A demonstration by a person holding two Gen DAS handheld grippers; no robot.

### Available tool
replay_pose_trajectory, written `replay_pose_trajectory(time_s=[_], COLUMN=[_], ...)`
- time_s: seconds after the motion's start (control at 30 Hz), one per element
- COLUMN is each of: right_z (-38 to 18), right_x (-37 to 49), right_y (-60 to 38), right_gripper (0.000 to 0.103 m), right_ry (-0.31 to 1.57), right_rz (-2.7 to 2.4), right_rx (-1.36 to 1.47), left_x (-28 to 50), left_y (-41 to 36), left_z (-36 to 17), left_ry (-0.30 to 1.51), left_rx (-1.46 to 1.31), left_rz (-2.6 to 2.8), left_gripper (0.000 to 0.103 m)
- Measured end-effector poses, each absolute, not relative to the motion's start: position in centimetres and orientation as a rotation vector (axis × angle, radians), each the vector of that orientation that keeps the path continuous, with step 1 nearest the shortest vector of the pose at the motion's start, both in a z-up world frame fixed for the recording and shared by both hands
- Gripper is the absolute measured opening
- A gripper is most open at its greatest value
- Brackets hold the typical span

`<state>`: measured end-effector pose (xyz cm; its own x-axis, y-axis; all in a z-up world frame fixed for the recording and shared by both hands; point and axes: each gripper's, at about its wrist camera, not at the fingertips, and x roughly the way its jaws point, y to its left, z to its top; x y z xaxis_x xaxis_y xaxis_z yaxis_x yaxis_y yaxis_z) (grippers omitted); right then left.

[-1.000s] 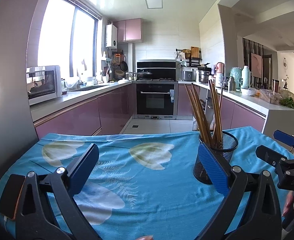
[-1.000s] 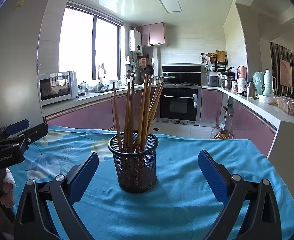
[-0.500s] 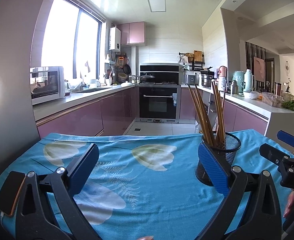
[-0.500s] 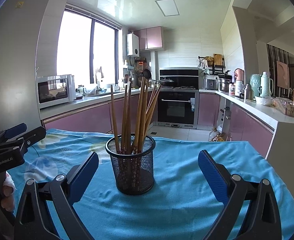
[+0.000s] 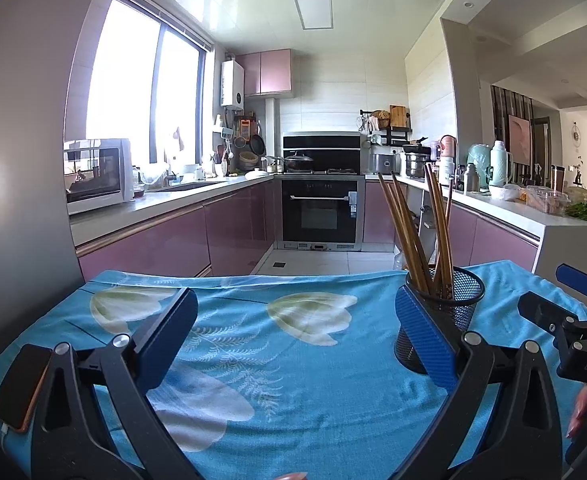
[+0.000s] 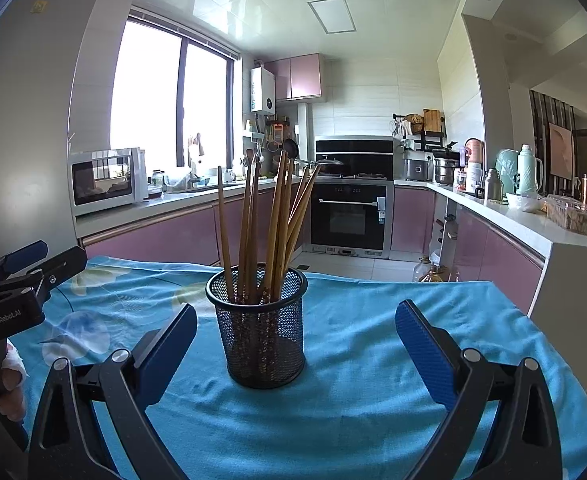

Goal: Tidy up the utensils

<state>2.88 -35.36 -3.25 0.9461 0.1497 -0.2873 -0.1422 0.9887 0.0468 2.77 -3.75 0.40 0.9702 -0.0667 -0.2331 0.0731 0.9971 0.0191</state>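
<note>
— How do your two grippers sit right now?

— Your left gripper (image 5: 295, 328) is held low and level over the near edge of the surface (image 5: 293, 400), its fingers (image 5: 165, 336) released wide with nothing between them. Your right gripper (image 6: 296, 344) sits the same way, fingers (image 6: 423, 360) spread apart, facing the mesh holder (image 6: 263, 332) without touching it.

— And where are the utensils?

— The chopsticks (image 6: 271, 220) stand bundled in that mesh holder, leaning outward, toward the middle of the surface in your right view. From your left view the holder (image 5: 453, 304) stands near the far right corner, partly behind your right-hand finger.

— What room do you have?

— Blue flowered cloth (image 5: 301, 360) lies open to the left of the holder, up to the far edge. A phone (image 5: 21, 386) rests at the near left corner.
</note>
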Motion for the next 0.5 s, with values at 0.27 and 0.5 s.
replay_pose_trajectory(time_s=[0.27,0.5], right_z=[-3.23,-3.22], right_x=[2.80,2.77], right_y=[-35.36,-35.51], right_gripper=[0.096,0.096], right_ry=[0.290,0.289], right_rz=[0.149,0.146], right_rx=[0.031,0.038], left_x=[2.90,2.81], left_y=[-3.76,-3.84], left_z=[0.23,0.17], left_ry=[0.241,0.242], left_rx=[0.029,0.030], left_rz=[-0.065,-0.066], left_gripper=[0.097,0.097])
